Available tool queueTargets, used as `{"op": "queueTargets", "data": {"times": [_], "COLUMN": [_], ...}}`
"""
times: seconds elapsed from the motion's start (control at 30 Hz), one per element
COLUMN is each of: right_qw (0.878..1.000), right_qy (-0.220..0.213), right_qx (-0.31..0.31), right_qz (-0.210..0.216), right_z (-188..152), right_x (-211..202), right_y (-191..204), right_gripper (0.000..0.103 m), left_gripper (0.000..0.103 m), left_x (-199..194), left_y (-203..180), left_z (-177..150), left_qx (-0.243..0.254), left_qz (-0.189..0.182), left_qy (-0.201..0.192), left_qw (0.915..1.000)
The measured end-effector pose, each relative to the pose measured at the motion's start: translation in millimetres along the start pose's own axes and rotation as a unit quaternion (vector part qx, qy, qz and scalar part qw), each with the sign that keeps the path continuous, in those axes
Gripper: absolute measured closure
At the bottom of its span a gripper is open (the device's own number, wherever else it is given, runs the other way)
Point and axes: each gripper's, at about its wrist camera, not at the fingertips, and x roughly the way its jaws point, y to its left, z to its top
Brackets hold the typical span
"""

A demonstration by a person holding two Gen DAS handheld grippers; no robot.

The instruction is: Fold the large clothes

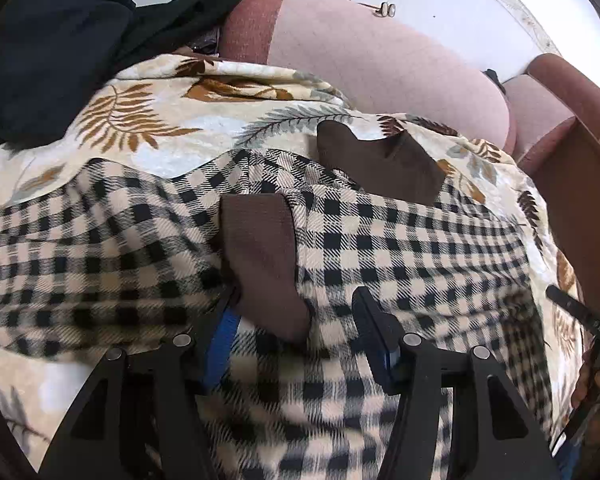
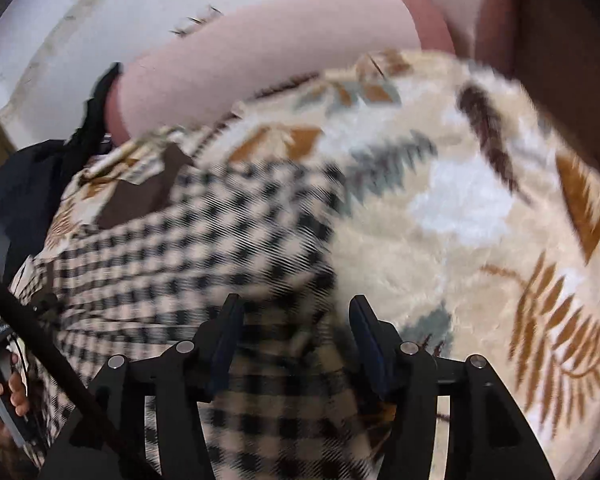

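Checked garment (image 1: 380,240) lies on leaf-print blanket (image 1: 160,128), bare right of its edge.

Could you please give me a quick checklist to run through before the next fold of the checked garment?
1. Left gripper free of cloth: ok, jaws apart.
2. Right gripper free of cloth: ok, jaws apart.
3. Checked garment lies on the leaf-print blanket: ok.
4. Garment smooth: not ok, brown cuff folded over, wrinkles.
5. Dark clothes pile apart from garment: ok.
6. Garment's near hem: cannot tell, hidden.
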Motion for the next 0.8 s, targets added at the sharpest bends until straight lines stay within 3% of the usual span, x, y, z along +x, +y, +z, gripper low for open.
{"op": "queueTargets", "data": {"times": [0.07,0.1,0.17,0.23,0.47,0.8], "right_qw": [0.999,0.999,0.998,0.998,0.992,0.967], "right_qy": [-0.019,-0.028,-0.023,0.000,0.016,0.036], "right_qx": [-0.022,-0.035,-0.054,-0.052,-0.098,-0.195], "right_qz": [0.019,0.025,0.024,0.029,0.078,0.162], "right_z": [3.0,3.7,3.1,1.2,-20.8,-39.3], "right_x": [-15.4,-20.0,-15.1,-6.8,-17.2,-31.9], "right_y": [19.7,29.6,44.2,55.7,113.9,227.9], "right_gripper": [0.040,0.030,0.020,0.020,0.020,0.019], "left_gripper": [0.047,0.047,0.044,0.043,0.035,0.033], "left_x": [-12.1,-18.8,-32.8,-46.4,-101.7,-171.4], "left_y": [4.3,8.7,19.4,31.8,92.1,205.4], "left_z": [-5.0,-8.6,-17.6,-26.0,-53.4,-86.4], "left_qx": [-0.009,-0.017,-0.036,-0.052,-0.115,-0.198], "left_qz": [0.004,0.003,0.002,0.007,0.021,0.092], "left_qy": [-0.003,-0.008,-0.017,-0.020,-0.040,-0.073], "left_qw": [0.9999,0.9998,0.9992,0.9984,0.9924,0.9733]}}
